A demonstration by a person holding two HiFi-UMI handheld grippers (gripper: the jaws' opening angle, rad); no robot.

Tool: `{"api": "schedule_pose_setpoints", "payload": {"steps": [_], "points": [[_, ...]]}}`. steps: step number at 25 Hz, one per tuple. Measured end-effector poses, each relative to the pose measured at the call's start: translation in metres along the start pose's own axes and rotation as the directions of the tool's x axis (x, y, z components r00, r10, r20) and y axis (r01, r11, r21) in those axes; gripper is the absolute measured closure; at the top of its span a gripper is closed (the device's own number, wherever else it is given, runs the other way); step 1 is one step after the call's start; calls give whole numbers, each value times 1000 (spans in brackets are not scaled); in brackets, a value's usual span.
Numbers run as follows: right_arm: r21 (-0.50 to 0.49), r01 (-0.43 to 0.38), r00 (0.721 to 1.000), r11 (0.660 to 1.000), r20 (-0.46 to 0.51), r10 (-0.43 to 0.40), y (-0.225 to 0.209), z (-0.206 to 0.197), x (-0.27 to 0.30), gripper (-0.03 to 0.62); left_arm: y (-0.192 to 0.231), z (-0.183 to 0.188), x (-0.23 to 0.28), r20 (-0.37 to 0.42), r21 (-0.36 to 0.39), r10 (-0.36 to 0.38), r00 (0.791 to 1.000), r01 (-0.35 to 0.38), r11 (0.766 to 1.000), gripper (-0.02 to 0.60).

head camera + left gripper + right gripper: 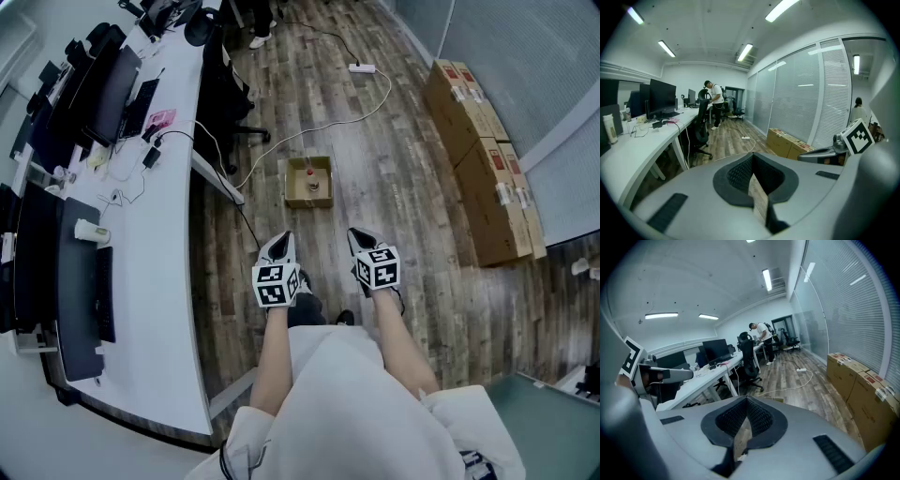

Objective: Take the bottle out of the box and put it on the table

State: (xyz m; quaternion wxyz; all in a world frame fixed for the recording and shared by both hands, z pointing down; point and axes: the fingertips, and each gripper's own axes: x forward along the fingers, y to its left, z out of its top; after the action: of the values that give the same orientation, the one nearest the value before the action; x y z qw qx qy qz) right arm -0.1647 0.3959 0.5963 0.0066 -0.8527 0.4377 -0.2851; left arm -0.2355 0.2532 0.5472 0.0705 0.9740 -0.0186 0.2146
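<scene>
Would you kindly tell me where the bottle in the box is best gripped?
The bottle stands upright in the open box, whose walls block its sides, so probably grip its upper part just below the red cap, coming from above.

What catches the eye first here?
Two hand-held tools with black-and-white marker cubes, the left gripper and the right gripper, point over the wooden floor, jaws shut. Ahead of them an open cardboard box holds a red-capped bottle. A long white desk runs along the left.

Red-capped bottle (pixel 311 181) inside open cardboard box (pixel 293 190), on floor (pixel 394 169).
</scene>
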Motion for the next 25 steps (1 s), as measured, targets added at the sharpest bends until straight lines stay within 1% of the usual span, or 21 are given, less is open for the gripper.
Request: {"api": "schedule_pose_setpoints", "payload": {"steps": [3, 6, 8, 11, 14, 17, 20, 25], "points": [[-1, 14, 999, 1000, -44, -14, -3, -2, 12, 556, 10, 5, 11, 1, -38, -8, 1000, 8, 999, 569], [-4, 30, 998, 1000, -55, -30, -13, 5, 26, 556, 22, 13, 28, 1, -42, -1, 1000, 1, 999, 569], [-1, 50, 997, 999, -54, -50, -24, 14, 37, 556, 29, 20, 44, 3, -54, -7, 1000, 7, 999, 569], [-10, 101, 992, 995, -74, -101, -45, 24, 56, 556, 38, 30, 73, 4, -98, -29, 1000, 29, 995, 569], [-22, 111, 990, 994, -86, -113, -59, 37, 80, 556, 51, 47, 105, 1, -107, -50, 999, 50, 993, 569], [-27, 101, 991, 994, -89, -103, -68, 50, 114, 556, 77, 63, 140, 6, -105, -60, 998, 60, 993, 569], [-25, 96, 990, 995, -106, -98, -81, 68, 156, 556, 112, 76, 181, 3, -149, -52, 999, 52, 988, 569], [-19, 87, 986, 996, -139, -89, -95, 114, 221, 556, 168, 107, 241, -31, -210, -45, 998, 38, 977, 569]]}}
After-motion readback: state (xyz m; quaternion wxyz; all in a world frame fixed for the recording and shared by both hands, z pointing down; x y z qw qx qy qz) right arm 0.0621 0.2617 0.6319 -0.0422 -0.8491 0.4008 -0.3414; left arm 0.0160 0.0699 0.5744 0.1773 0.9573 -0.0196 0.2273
